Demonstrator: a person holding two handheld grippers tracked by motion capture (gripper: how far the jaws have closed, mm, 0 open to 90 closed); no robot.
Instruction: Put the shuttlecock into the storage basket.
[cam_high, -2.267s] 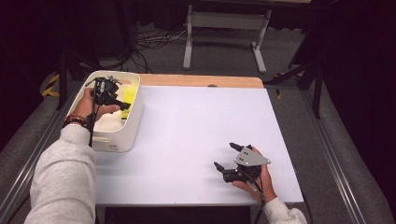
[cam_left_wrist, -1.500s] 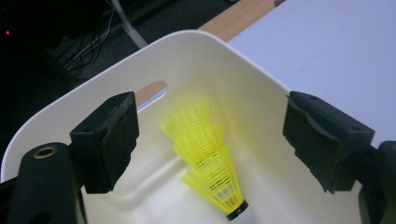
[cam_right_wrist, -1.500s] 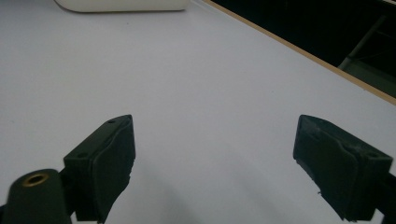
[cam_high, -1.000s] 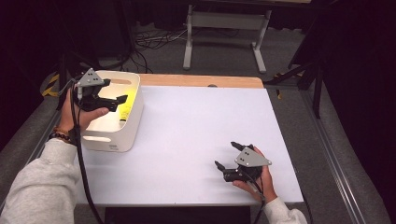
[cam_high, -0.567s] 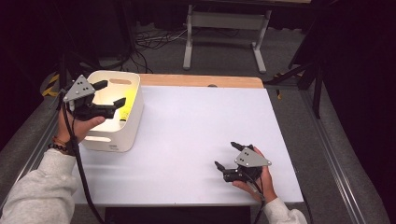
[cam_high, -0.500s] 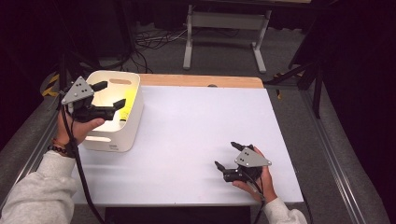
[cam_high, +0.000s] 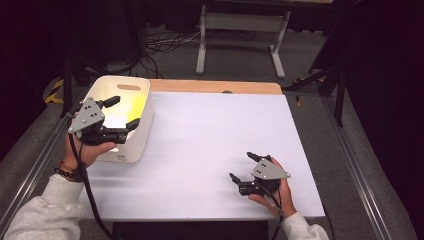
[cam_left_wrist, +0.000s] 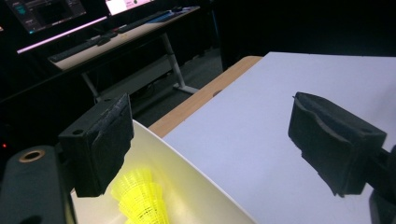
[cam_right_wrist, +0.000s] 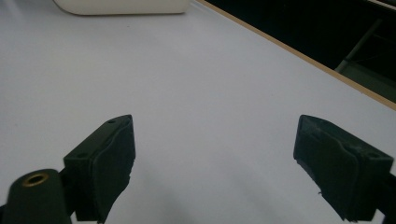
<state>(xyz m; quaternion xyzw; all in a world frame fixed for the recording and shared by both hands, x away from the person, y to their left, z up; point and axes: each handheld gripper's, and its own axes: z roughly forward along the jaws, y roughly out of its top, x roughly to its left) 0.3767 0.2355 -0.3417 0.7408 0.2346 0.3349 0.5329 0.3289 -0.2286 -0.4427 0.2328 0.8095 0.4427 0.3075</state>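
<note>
A white bin (cam_high: 142, 122) stands at the table's left edge, with something bright yellow (cam_high: 132, 105) inside. In the left gripper view this is a yellow shuttlecock (cam_left_wrist: 137, 193) lying in the bin (cam_left_wrist: 187, 179). My left gripper (cam_high: 120, 112) hangs over the bin's near left part, open, with nothing between its jaws (cam_left_wrist: 210, 149). My right gripper (cam_high: 243, 166) rests low over the white table (cam_high: 210, 135) near its front right, open and empty (cam_right_wrist: 215, 163).
The white table top has a wooden strip (cam_high: 215, 86) along its far edge. Beyond it stand a desk frame (cam_high: 240, 22) and cables on the floor. The bin's side (cam_right_wrist: 121, 6) lies far ahead of my right gripper.
My left gripper has lifted out of the bin and drifted toward the near left, its jaws open and empty. The right gripper has stayed where it was.
</note>
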